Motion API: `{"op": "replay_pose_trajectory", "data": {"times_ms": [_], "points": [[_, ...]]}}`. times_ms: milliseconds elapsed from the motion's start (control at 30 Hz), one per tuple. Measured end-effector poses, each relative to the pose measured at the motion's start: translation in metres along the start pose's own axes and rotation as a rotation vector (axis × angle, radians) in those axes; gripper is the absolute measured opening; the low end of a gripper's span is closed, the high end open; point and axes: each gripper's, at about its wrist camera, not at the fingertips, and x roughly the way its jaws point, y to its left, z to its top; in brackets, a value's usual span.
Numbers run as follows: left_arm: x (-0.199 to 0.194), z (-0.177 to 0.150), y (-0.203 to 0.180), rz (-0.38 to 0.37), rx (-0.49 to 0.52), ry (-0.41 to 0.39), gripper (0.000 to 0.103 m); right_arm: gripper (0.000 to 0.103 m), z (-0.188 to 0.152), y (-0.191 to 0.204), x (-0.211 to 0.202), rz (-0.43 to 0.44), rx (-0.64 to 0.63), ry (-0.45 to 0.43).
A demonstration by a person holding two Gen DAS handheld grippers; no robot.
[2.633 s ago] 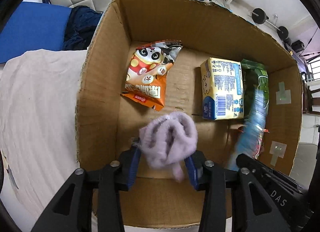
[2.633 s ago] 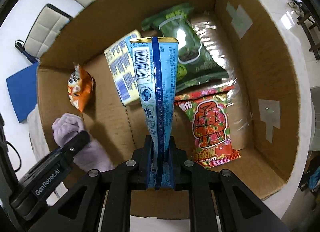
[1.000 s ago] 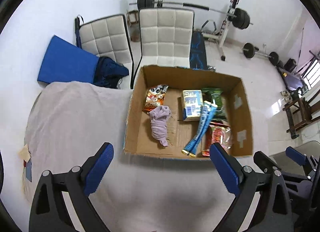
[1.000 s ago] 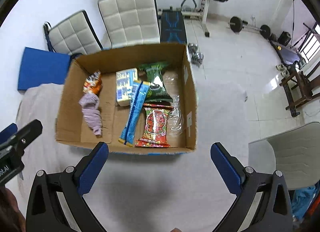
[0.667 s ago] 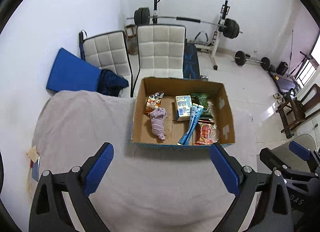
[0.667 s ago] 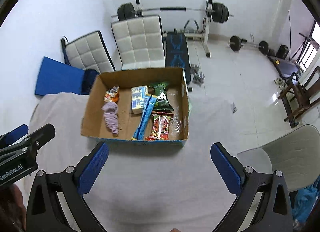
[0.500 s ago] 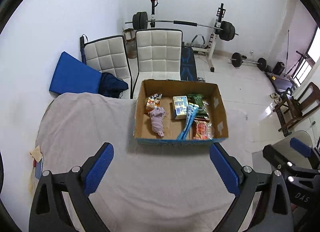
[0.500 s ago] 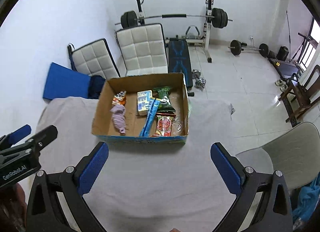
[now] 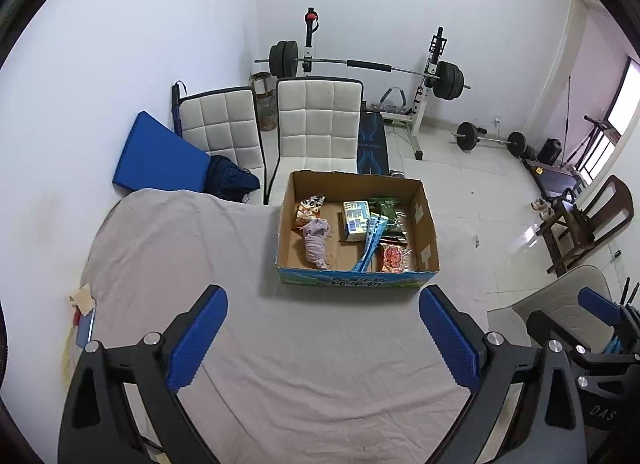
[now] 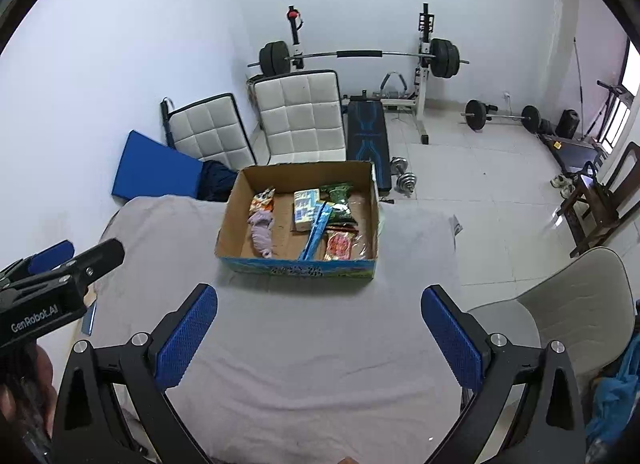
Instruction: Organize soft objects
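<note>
An open cardboard box point(image 9: 428, 220) point(image 10: 230, 220) stands at the far edge of a table covered with a grey cloth point(image 9: 304, 344) point(image 10: 304, 344). In it lie a purple sock point(image 9: 315, 242) point(image 10: 262, 234), an orange snack bag point(image 9: 308, 206) point(image 10: 263, 199), a yellow-blue pack point(image 9: 355, 216) point(image 10: 306, 203), a long blue packet point(image 9: 370, 240) point(image 10: 316, 234), a green bag point(image 9: 388, 210) point(image 10: 338, 194) and a red bag point(image 9: 394, 258) point(image 10: 339, 245). My left gripper point(image 9: 322, 338) and right gripper point(image 10: 318, 336) are wide open and empty, high above the cloth, well back from the box.
Two white padded chairs point(image 9: 316, 120) and a blue mat point(image 9: 160, 156) stand behind the table. A barbell rack point(image 9: 368, 68) and loose weights point(image 9: 488, 136) are on the floor. A grey chair point(image 10: 572, 304) is at the right. Wooden chairs point(image 9: 588, 220) are further right.
Earlier my left gripper held the purple sock and my right held the blue packet over the box; both were let go into it. Both grippers opened, then drew up and back.
</note>
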Motion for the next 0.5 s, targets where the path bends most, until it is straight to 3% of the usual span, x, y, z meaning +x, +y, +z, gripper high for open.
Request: {"op": "replay_pose_trajectory", "data": {"times_ms": [500], "points": [[-0.014, 0.001, 0.0, 0.009, -0.004, -0.042, 0.098, 0.103, 0.011, 0.005, -0.019, -0.042, -0.018, -0.053]]}}
